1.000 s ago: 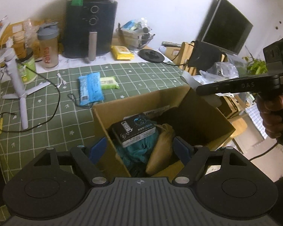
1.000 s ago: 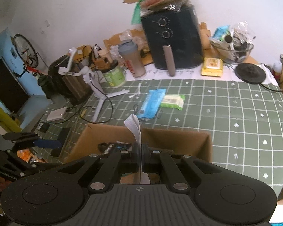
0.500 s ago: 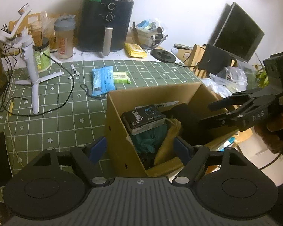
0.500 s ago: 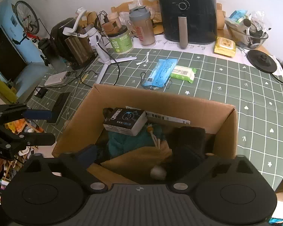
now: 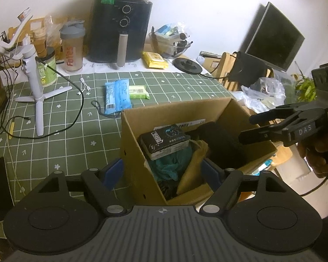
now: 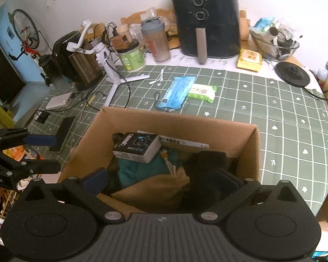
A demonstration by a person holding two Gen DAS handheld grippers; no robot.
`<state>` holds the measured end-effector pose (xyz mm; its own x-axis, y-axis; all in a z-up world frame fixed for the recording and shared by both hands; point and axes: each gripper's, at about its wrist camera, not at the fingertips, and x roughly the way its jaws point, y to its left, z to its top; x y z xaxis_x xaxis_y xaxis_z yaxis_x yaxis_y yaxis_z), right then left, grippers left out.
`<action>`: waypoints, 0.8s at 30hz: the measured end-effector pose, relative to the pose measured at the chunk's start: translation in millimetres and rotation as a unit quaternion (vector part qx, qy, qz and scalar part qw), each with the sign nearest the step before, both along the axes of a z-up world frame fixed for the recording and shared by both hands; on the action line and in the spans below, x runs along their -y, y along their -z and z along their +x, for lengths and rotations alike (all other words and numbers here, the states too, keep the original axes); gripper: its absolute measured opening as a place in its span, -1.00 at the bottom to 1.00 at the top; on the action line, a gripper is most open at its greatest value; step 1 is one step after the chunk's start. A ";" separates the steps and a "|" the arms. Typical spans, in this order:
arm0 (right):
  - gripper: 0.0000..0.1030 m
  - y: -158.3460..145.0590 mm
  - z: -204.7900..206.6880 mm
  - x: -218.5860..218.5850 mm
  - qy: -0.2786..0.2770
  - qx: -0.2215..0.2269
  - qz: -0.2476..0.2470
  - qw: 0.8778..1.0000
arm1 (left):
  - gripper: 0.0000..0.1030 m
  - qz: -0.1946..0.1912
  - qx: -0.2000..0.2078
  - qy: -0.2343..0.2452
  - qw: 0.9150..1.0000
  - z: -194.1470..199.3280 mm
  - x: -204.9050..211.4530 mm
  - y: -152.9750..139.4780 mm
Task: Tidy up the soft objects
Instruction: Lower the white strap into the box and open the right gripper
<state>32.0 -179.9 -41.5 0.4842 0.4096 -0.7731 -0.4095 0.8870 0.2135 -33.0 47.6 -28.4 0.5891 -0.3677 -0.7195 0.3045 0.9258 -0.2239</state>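
On a green grid-patterned tablecloth (image 6: 273,100), an open cardboard box (image 6: 177,123) is holding soft things: a black fuzzy item (image 6: 204,163), teal cloth (image 6: 133,170), tan fabric (image 6: 159,187) and a small printed black carton (image 6: 136,146). Above the box, the right gripper (image 6: 164,180), jaws just opening, is hovering spread and empty; the left gripper (image 5: 163,171) is standing apart, gripping nothing.

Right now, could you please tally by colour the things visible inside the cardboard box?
Black: 2, the small printed box and the fuzzy black item.
Teal: 1, the teal cloth.
Tan: 1, the tan cloth.
Total: 4 in the cardboard box.
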 end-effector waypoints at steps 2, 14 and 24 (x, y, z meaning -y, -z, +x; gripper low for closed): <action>1.00 -1.3 -1.1 3.7 0.007 0.004 0.000 1.000 | 0.50 0.000 0.001 0.003 1.000 1.5 1.7 -0.4; 1.00 -2.7 -3.3 21.0 0.038 0.010 -0.002 0.999 | 0.50 -0.016 0.002 0.004 1.000 9.2 3.7 -6.6; 1.00 -4.5 -2.2 23.5 0.066 0.041 -0.040 0.996 | 0.50 -0.028 -0.002 -0.011 1.000 14.5 -1.8 -8.9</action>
